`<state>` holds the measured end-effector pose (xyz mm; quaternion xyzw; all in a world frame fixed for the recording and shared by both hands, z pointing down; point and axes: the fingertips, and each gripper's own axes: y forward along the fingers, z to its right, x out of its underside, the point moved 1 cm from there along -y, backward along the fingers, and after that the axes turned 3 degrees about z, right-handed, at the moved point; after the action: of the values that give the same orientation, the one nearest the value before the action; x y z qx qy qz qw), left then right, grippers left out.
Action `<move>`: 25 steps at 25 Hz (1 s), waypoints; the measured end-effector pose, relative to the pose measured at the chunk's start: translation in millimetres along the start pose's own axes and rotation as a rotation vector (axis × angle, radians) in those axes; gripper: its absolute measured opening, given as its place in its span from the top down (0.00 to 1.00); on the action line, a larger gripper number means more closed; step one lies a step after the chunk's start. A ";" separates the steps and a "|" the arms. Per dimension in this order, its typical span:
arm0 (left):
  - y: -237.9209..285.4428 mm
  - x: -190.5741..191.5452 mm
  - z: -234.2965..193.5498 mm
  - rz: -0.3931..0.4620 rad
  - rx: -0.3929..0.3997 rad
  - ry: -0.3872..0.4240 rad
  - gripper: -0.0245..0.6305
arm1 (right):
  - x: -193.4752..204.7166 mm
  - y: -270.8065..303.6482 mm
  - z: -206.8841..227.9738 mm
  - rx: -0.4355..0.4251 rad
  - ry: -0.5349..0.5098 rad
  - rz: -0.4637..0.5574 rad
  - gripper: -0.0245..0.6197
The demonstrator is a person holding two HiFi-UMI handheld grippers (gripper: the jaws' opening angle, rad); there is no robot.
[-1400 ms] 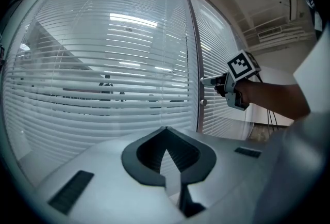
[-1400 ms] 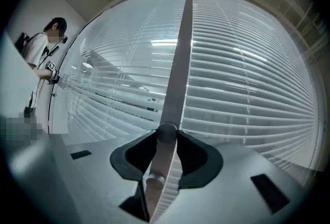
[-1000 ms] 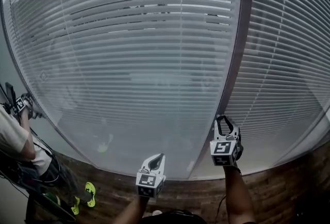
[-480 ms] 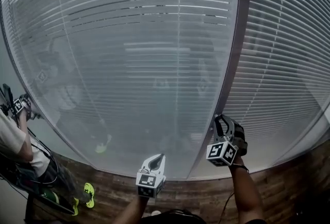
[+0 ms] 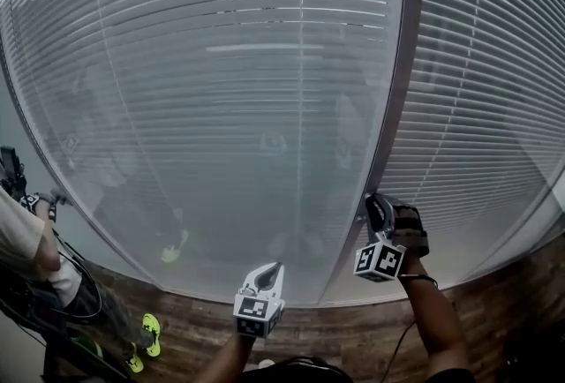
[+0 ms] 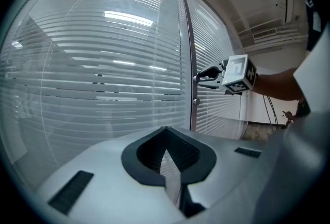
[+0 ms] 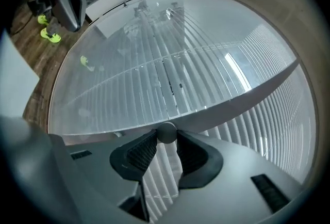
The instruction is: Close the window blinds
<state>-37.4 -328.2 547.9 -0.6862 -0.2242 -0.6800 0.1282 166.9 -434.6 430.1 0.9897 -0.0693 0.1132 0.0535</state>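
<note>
Knob (image 7: 166, 132) on window frame (image 5: 395, 90) pinched in right gripper (image 5: 377, 205) jaws; left gripper (image 5: 273, 270) jaws pressed together, empty, left of frame.

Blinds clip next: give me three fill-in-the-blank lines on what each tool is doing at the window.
1. The right tool is clamped on a small round ____ on the window frame.
2. The left tool has its jaws together and holds ____.
3. On both sides of the window frame hang slatted ____.

Missing words: knob; nothing; blinds.
</note>
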 end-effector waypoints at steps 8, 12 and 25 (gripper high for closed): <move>-0.6 0.8 0.5 0.002 0.006 0.000 0.96 | -0.8 0.0 -4.1 0.013 -0.370 -0.052 0.77; -1.6 -2.1 3.5 0.009 0.005 -0.005 0.96 | -2.1 0.1 -5.7 -0.020 -0.460 -0.033 0.77; -9.4 -1.3 3.5 0.002 0.003 0.005 0.96 | -1.1 -3.2 -4.1 0.037 -0.386 0.001 0.77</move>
<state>-38.8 -318.5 545.2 -0.6845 -0.2243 -0.6812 0.1304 165.5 -430.8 433.6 0.9938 -0.0765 -0.0774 0.0208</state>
